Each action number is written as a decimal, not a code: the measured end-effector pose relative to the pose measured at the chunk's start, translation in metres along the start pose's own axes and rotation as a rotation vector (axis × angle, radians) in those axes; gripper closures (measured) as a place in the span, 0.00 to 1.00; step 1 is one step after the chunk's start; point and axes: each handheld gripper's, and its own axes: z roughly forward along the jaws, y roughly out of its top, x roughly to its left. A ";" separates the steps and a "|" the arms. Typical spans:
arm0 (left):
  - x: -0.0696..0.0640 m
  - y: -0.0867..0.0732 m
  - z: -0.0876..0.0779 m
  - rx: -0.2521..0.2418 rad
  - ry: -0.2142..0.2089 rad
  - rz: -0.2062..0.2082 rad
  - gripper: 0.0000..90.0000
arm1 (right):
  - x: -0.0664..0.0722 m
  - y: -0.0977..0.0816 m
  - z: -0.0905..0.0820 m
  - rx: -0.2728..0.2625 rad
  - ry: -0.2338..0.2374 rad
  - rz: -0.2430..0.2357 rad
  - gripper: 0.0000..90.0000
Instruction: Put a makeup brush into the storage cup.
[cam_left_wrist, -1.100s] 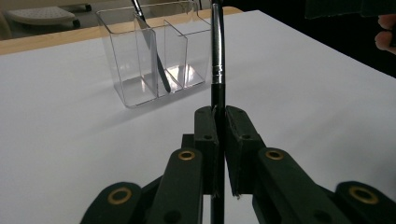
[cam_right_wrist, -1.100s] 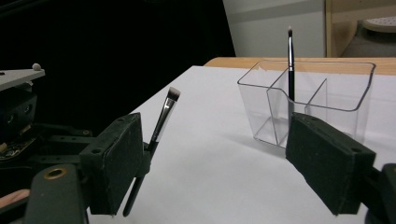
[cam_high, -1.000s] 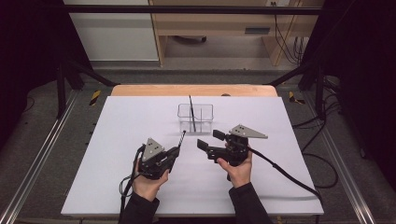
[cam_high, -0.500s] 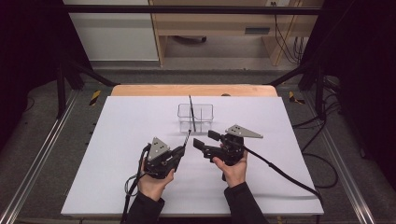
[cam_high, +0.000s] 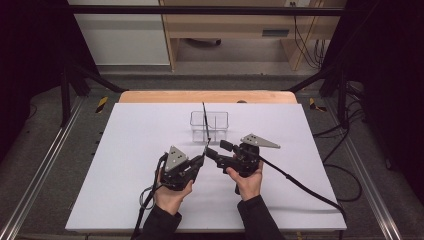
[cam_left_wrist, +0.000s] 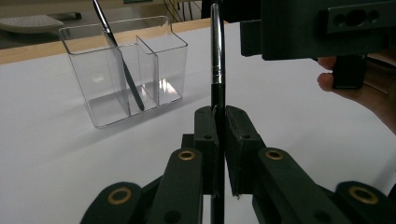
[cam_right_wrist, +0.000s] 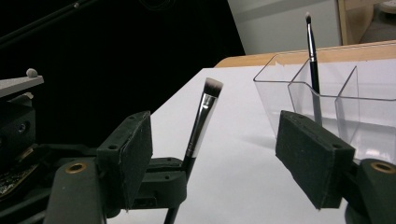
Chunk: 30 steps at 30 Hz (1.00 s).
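We hold the flat makeup brush (cam_left_wrist: 217, 56) upright above the white worktop (cam_high: 125, 165) in the left gripper (cam_left_wrist: 218, 121), fingers clamped on its handle, while the right gripper (cam_right_wrist: 233, 154), fingers wide and just closing, should centre on the ferrule before pinching, near the clear organizer (cam_high: 209, 125).

My left gripper (cam_high: 199, 161) sits at the near middle of the table, jaws clamped together and pointing right and a little far. My right gripper (cam_high: 216, 150) is just right of it, pointing left toward the other, its jaws apart though they have just been closing. My forearms come in from the near edge, hands wrapped round the handles.
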 end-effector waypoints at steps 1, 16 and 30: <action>-0.001 0.000 0.000 0.000 -0.001 0.001 0.92 | 0.000 0.000 0.000 0.000 0.001 0.002 0.31; -0.012 0.004 0.005 -0.012 -0.019 0.010 0.93 | 0.000 -0.003 0.004 0.010 0.013 0.024 0.39; -0.017 0.005 0.006 -0.024 -0.024 0.009 0.93 | 0.000 -0.004 0.005 0.004 0.032 0.051 0.57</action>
